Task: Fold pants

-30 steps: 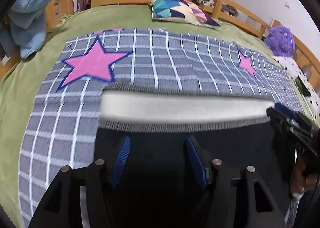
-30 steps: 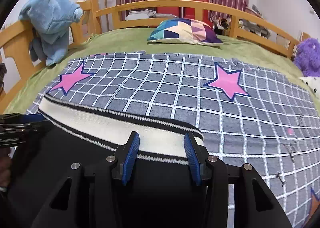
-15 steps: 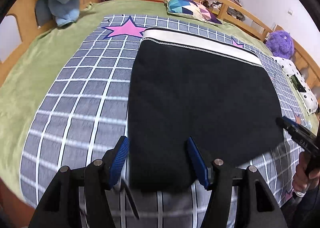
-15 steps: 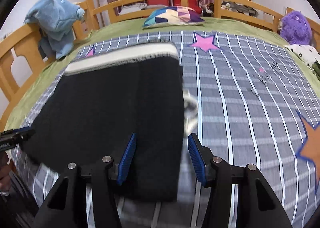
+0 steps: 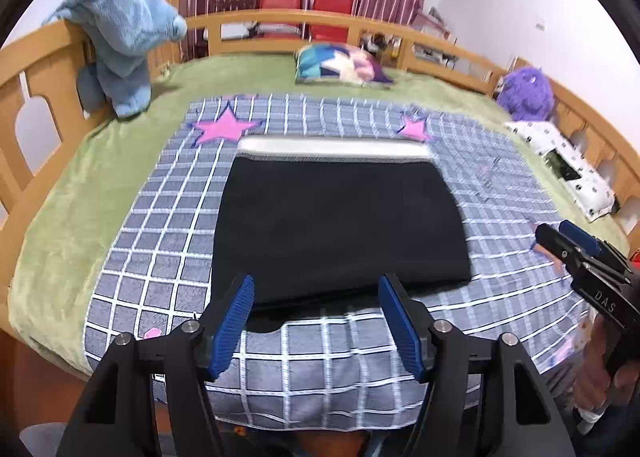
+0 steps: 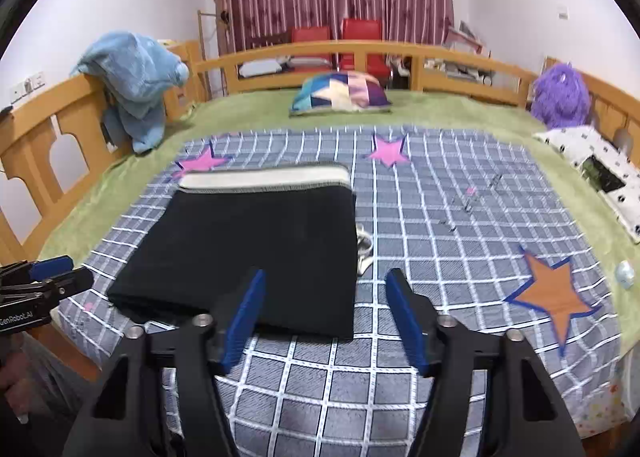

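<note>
The black pants lie folded into a flat rectangle on the grey checked blanket, white waistband at the far edge. They also show in the right wrist view. My left gripper is open and empty, pulled back past the pants' near edge. My right gripper is open and empty, near the pants' near right corner. Each gripper shows in the other's view: the right one, the left one.
A white drawstring pokes out at the pants' right side. A patterned pillow, blue plush, purple plush and white spotted cushion lie around the green bed. A wooden rail rings it.
Both grippers let go of the pants after laying the fold down, and have drawn back toward the bed's near edge. The pants now lie still.
</note>
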Action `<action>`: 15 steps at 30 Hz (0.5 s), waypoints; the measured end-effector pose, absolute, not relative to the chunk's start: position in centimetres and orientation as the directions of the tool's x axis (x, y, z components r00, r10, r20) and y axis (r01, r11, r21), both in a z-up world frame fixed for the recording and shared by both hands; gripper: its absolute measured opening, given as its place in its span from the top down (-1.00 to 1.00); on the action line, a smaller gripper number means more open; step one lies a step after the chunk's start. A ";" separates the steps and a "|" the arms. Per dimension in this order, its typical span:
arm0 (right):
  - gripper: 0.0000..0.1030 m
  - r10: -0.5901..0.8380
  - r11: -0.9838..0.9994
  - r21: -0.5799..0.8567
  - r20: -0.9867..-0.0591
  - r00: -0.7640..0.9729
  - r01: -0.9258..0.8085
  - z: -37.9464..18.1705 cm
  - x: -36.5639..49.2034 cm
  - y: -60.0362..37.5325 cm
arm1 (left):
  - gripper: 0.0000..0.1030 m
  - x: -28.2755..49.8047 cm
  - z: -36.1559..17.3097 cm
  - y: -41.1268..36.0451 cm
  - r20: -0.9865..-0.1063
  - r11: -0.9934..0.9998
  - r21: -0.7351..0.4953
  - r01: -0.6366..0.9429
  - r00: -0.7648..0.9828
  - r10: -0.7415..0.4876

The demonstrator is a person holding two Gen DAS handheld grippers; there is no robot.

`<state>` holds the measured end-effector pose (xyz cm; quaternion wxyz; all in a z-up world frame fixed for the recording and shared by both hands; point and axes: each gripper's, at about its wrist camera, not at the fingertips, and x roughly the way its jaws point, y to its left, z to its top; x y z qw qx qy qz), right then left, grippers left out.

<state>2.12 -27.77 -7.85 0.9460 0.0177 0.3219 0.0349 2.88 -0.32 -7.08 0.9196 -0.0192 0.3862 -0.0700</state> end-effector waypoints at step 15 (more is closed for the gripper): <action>-0.98 0.017 1.000 0.014 -0.559 0.829 -0.011 -2.3 -3.2 -26.9 | -0.63 -2.6 -2.2 -1.7 -0.613 0.994 -0.057 0.097 0.782 -0.111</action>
